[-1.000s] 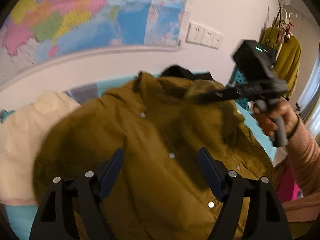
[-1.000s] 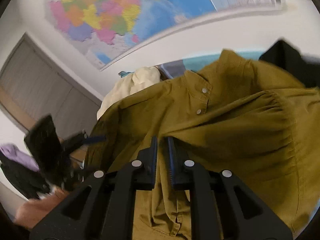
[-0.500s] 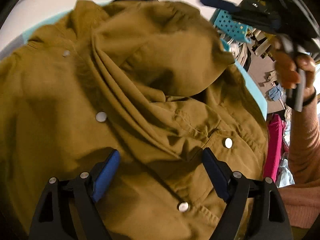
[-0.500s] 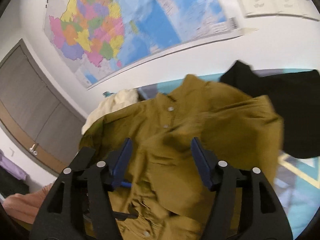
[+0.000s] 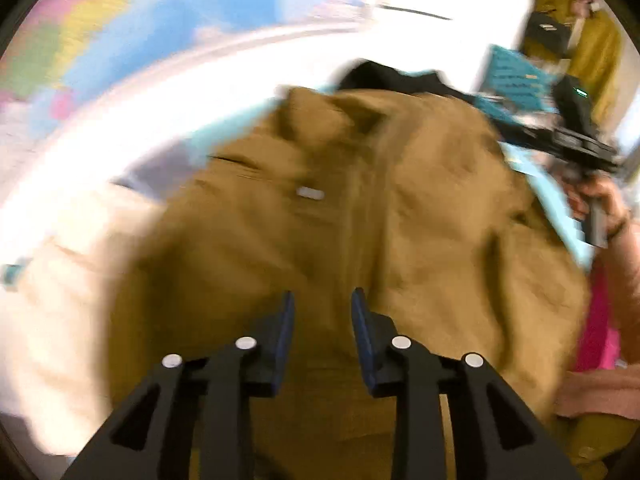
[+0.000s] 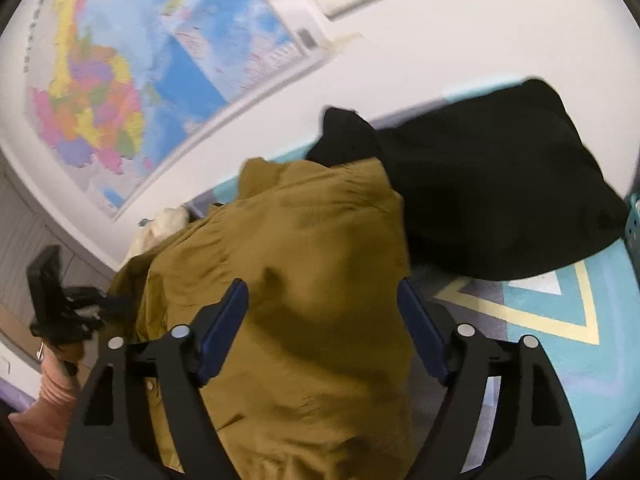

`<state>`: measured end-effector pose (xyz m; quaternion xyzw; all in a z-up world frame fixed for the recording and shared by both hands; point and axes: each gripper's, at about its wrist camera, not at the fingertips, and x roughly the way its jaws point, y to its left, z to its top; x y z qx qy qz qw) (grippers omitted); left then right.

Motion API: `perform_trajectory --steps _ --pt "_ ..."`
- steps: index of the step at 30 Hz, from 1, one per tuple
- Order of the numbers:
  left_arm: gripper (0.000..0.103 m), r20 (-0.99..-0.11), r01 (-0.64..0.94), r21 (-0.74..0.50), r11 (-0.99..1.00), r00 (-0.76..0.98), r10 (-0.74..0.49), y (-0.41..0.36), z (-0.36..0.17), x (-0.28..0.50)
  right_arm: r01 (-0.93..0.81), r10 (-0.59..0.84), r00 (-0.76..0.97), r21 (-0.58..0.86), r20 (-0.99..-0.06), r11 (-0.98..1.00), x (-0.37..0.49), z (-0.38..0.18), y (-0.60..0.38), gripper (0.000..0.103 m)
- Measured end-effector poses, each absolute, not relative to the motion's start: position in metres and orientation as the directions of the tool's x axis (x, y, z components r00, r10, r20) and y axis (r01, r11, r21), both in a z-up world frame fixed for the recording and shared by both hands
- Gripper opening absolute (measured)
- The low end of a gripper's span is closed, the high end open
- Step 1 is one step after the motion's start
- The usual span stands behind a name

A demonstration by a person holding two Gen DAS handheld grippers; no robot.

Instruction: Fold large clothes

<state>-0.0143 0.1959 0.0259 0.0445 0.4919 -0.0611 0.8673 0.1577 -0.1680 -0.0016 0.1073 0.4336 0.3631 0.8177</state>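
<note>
Both grippers tilted down, over olive shirt [image 6: 304,280]

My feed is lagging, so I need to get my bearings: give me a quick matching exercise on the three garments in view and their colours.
Things:
1. Shirt with snap buttons
2. Garment behind the shirt
3. Garment to the shirt's left in the left wrist view

Colours:
A. Cream
B. Olive-brown
C. Black

Pairs: 1-B, 2-C, 3-A

Black gripper [image 5: 322,312] — blue pads, pink sleeve [image 5: 600,394]
</note>
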Motion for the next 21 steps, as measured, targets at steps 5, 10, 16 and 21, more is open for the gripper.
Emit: perform_trajectory --steps 5,10,16,21 --pt "0.055 -0.851 0.125 -0.043 0.991 0.514 -0.102 0.214 0.026 -0.012 -0.438 0.665 0.323 0.516 -0.674 0.736 0.179 -0.035 -0.162 0.070" --pt "0.081 -0.873 0.233 -0.023 0.972 0.469 -0.133 0.183 -0.001 -0.028 -0.465 0.687 0.299 0.528 -0.662 0.711 0.181 -0.042 -0.167 0.029" --pt "0.062 -0.921 0.294 0.003 0.956 0.374 -0.112 0.167 -0.040 -0.041 -0.446 0.695 0.311 0.546 -0.649 0.710 0.187 -0.044 -0.177 0.012" --pt "0.015 -0.895 0.208 -0.018 0.978 0.433 -0.109 0.184 -0.020 -0.030 -0.421 0.703 0.340 0.567 -0.625 0.708 0.188 -0.046 -0.187 0.005"
